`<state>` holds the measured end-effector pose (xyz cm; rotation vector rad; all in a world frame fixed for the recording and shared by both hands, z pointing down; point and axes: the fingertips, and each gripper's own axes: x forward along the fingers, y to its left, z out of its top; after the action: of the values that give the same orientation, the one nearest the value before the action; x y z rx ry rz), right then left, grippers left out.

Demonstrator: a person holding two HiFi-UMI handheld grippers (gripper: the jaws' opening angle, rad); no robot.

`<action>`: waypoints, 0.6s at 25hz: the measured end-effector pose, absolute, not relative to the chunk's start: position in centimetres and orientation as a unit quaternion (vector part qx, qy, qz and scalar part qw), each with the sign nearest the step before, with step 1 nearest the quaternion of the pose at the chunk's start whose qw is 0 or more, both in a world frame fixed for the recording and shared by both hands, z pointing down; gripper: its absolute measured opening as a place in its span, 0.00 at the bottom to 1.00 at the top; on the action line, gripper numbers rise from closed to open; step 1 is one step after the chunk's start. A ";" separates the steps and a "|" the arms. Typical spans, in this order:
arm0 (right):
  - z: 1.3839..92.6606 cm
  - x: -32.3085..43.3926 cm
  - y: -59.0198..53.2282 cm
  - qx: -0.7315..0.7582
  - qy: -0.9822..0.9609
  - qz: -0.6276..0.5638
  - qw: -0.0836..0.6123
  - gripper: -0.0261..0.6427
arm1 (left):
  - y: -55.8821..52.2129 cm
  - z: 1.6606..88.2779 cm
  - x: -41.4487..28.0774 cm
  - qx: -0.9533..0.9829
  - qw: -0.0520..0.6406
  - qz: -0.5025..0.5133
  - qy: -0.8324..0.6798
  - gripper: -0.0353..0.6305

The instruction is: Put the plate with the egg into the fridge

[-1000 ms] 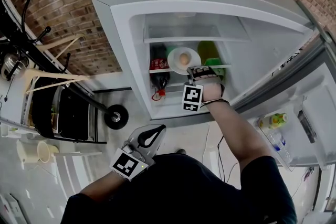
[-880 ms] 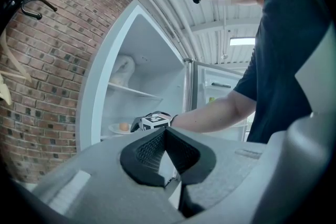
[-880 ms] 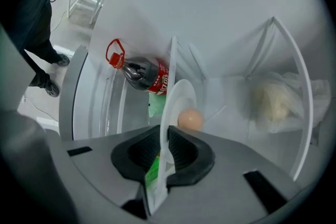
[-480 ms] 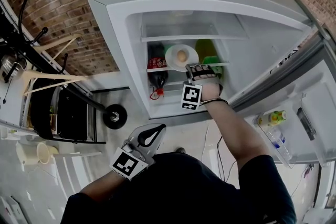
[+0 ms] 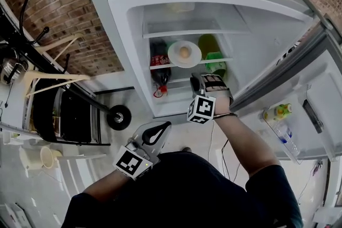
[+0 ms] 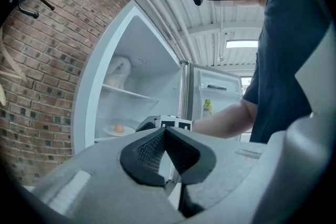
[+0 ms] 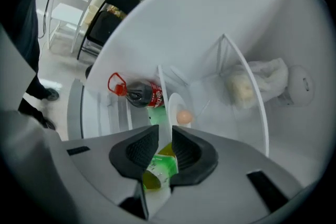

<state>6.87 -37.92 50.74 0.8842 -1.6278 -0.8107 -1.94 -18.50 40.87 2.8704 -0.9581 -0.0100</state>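
Note:
The white plate (image 5: 184, 54) with the egg (image 5: 184, 52) rests on the fridge's middle shelf (image 5: 160, 66), between a cola bottle (image 5: 160, 69) and a green bottle (image 5: 216, 64). My right gripper (image 5: 200, 77) hovers just outside the fridge opening, below the plate and apart from it. In the right gripper view its jaws stand slightly open with nothing gripped (image 7: 165, 147); the plate (image 7: 175, 106) and egg (image 7: 184, 117) lie beyond them. My left gripper (image 5: 160, 130) hangs low near my body, shut and empty (image 6: 165, 144). It sees the plate (image 6: 116, 131) from afar.
The fridge door (image 5: 299, 88) stands open at the right, with bottles (image 5: 278, 112) in its rack. A wrapped white bundle (image 7: 254, 81) lies on the upper shelf. A dark chair (image 5: 69, 115) and a coat rack (image 5: 32, 2) stand at the left by the brick wall.
My right gripper has drawn back out of the fridge toward me. The plate with the egg stays on the shelf. The left gripper has not moved.

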 end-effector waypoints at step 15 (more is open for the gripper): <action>43.3 3.5 -25.1 0.410 -0.847 -0.160 0.298 0.14 | -18.8 40.0 -1.4 0.948 0.050 -0.009 -0.315 0.06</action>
<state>3.53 -25.12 43.29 1.0899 -2.2514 -0.4247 -1.35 -18.82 40.01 2.8857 -0.9579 -0.0275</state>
